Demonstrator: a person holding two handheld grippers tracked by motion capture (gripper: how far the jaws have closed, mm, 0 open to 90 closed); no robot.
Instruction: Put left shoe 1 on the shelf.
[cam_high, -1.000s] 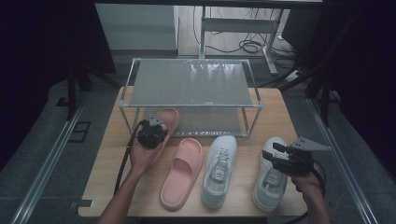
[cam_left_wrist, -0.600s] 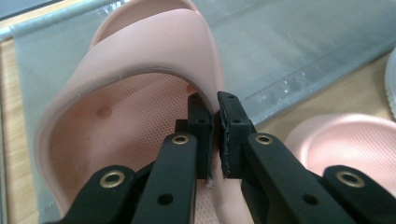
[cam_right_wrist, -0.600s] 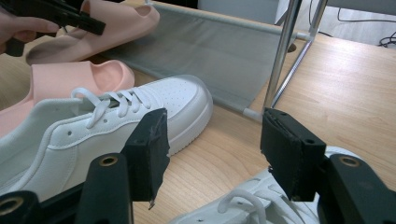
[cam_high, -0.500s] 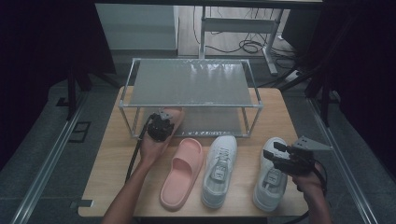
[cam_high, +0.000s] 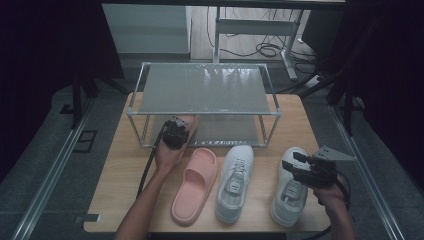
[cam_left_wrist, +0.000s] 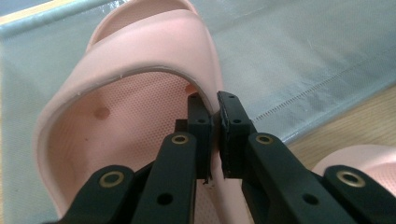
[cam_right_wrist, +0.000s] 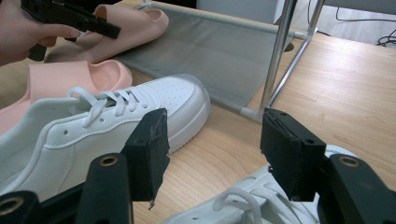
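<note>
Carried farther from the near edge, the left hand-held gripper (cam_high: 176, 134) has brought its pink foam slide sandal (cam_left_wrist: 140, 93) onto the grey fabric lower shelf (cam_high: 225, 131) of the metal-framed shoe rack (cam_high: 205, 90), jaws pinching the strap edge. Right hand-held gripper (cam_high: 306, 170) hovers spread over the right white lace-up sneaker (cam_high: 290, 187). On the wooden surface (cam_high: 125, 170) lie a second pink slide (cam_high: 194, 186) and another white sneaker (cam_high: 235, 182); dark room beyond.

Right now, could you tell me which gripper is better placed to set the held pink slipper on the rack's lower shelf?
Left. The left gripper is shut on the pink slipper, already over the lower shelf. The right gripper is open above the white sneakers.
</note>
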